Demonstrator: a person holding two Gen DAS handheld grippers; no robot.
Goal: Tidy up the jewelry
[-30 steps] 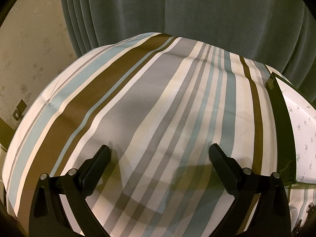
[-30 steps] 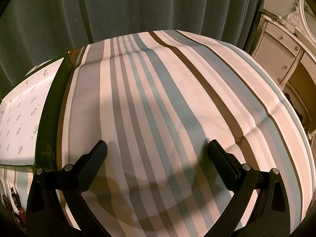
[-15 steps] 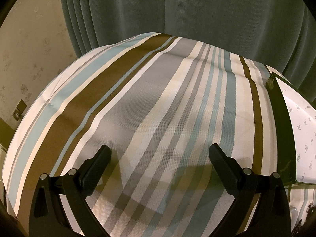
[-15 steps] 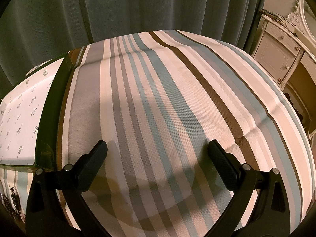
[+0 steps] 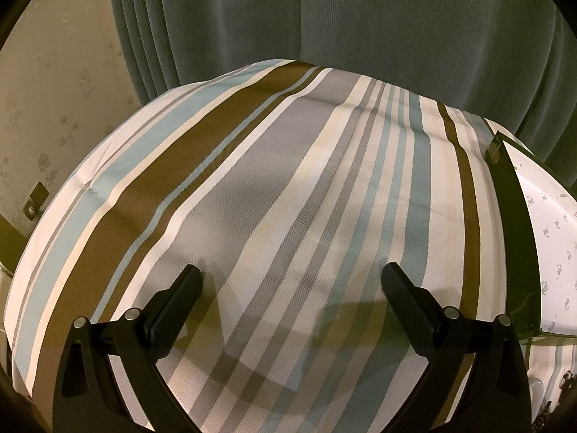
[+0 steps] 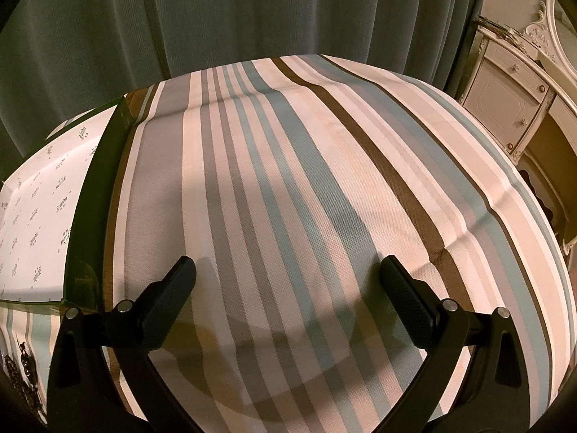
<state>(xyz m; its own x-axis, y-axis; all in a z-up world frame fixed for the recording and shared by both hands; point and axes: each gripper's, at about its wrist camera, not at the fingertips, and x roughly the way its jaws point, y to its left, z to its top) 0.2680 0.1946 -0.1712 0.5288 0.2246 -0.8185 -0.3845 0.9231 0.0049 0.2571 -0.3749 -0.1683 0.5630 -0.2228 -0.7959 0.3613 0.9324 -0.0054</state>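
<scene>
Ahead of both hand-held grippers: we see a desk under a striped cloth [image 5: 274,187], a grey-green curtain [image 6: 252,11] behind.
Left hand-held gripper [image 5: 290,281]: our jaws spread wide, nothing held.
Right hand-held gripper [image 6: 288,272]: our jaws equally wide, nothing held.
Box [image 6: 39,209]: dark-walled, printed white lining, left of our right hand-held gripper.
Jewelry [image 6: 21,364]: dark beaded pieces on the cloth, at our right gripper's lower left, nearer than the box.
</scene>
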